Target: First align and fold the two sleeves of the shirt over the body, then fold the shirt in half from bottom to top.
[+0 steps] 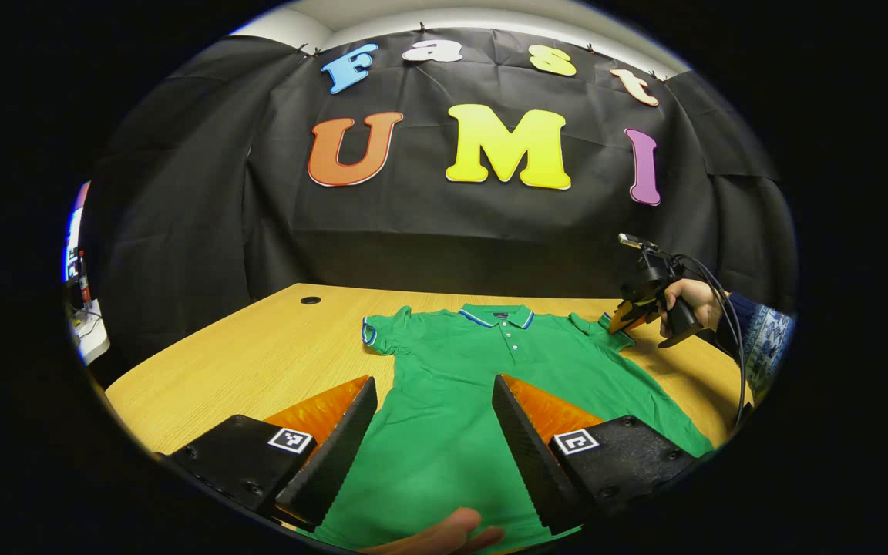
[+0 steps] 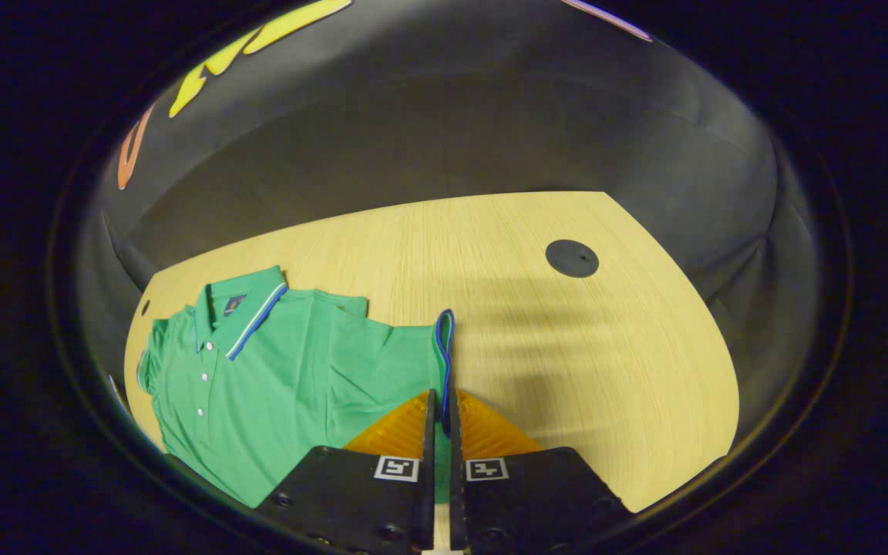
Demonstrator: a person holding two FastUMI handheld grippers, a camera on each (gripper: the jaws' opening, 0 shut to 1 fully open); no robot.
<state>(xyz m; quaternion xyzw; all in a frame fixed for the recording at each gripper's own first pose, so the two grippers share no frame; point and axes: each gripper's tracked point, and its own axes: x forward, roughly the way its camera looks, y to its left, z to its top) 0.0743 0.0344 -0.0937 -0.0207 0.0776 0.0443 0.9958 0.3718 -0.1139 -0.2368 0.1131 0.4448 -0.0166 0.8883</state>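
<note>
A green polo shirt (image 1: 482, 347) lies flat on the wooden table (image 1: 259, 362), collar at the far side and buttons up. My left gripper (image 1: 435, 381) hovers wide open over the shirt's lower body, holding nothing. A fingertip of the holding hand (image 1: 444, 536) shows at the bottom edge. In the left gripper view, my right gripper (image 1: 620, 320) sits at the shirt's right sleeve, held by a hand (image 1: 694, 301). In the right gripper view, the right gripper (image 2: 441, 405) is shut on the blue-trimmed sleeve cuff (image 2: 444, 339), and the shirt (image 2: 274, 370) spreads to the left.
A round black cable grommet (image 2: 572, 257) is set in the table (image 2: 567, 347) to the right of the sleeve; another grommet (image 1: 311, 300) sits near the far left edge. Black cloth closes off the back. Cables (image 1: 733, 339) trail from the right gripper.
</note>
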